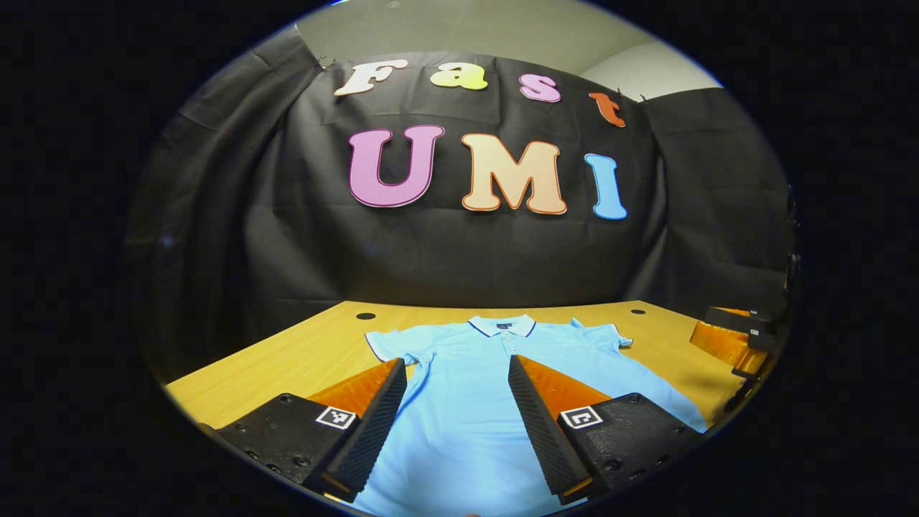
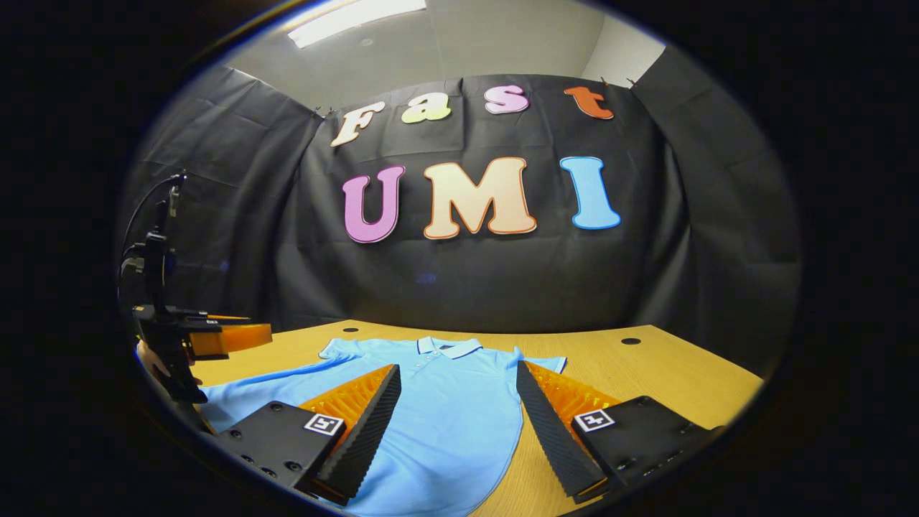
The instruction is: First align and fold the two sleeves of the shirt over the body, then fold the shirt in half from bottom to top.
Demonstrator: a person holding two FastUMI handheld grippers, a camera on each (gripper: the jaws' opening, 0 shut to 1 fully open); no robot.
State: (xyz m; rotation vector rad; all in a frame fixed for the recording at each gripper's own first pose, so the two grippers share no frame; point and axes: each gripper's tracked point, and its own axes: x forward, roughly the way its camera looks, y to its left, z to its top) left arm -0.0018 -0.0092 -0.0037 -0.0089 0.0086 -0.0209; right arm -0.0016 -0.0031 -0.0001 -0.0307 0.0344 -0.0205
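Observation:
A light blue polo shirt (image 1: 467, 402) lies flat on the wooden table (image 1: 287, 352), collar toward the far wall, both short sleeves spread outward. My left gripper (image 1: 457, 368) hovers open above the shirt's body with nothing between its fingers. In the right gripper view the same shirt (image 2: 445, 409) spreads across the table (image 2: 646, 373), and my right gripper (image 2: 457, 373) is open above the shirt's right side and its edge. The left gripper (image 2: 215, 337) appears at the left of the right gripper view, held by a hand. The right gripper (image 1: 732, 337) shows at the right edge of the left gripper view.
Round cable holes (image 1: 365, 316) (image 1: 637, 311) sit near the table's far edge. Black cloth walls close in behind and at both sides. Bare wood lies to the right of the shirt (image 2: 682, 388).

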